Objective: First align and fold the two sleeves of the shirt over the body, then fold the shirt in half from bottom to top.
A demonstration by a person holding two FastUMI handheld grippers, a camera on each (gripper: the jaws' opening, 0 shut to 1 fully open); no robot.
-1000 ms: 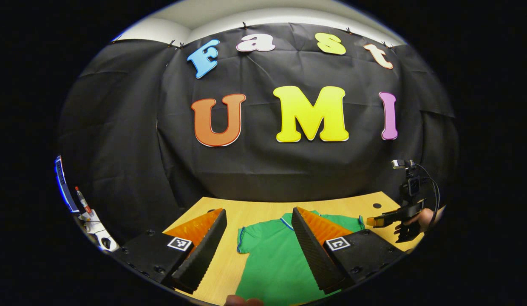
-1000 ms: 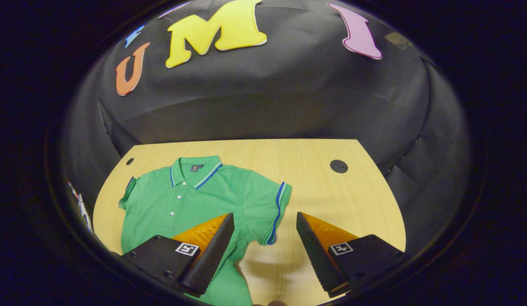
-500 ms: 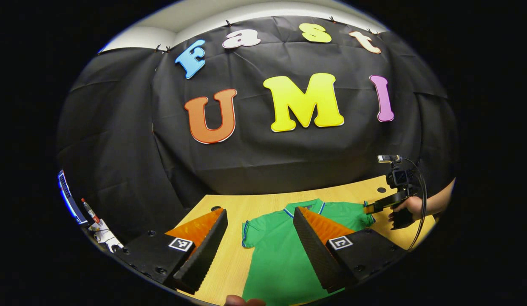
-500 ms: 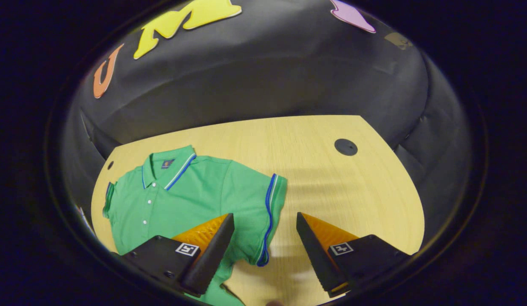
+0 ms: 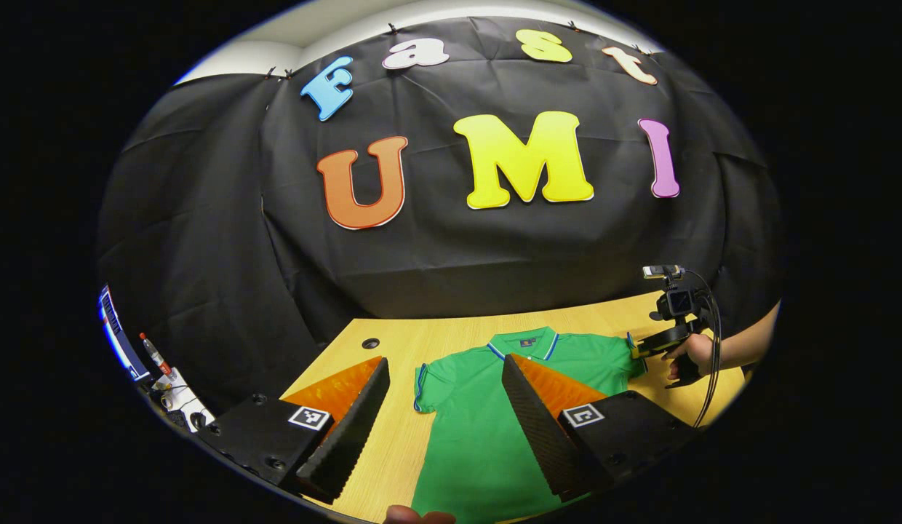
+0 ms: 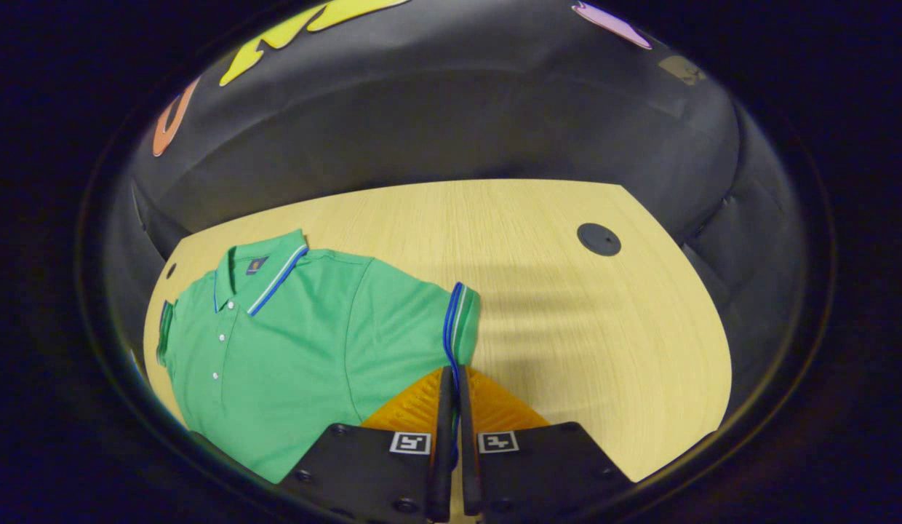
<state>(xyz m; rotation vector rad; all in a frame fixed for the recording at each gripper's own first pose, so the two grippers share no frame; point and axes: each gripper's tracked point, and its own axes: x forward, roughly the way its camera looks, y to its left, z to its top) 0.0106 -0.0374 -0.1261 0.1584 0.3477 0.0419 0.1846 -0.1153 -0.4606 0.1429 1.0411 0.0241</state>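
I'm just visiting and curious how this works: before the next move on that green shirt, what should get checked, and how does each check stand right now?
1. Right gripper shut on the blue-striped sleeve cuff: ok.
2. Left gripper gripping the other sleeve: not ok, open above it.
3. Green polo shirt lying flat on the pale wooden table: ok.
4. Sleeves folded over the body: not ok, both spread out.
5. Cuff held deep enough: cannot tell.

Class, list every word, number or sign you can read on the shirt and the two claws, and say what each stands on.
Shirt collar tag: too small to read.
Left claw square markers: black-and-white patterns, no readable text.
Right claw square markers: the same.
Nothing here can be read.
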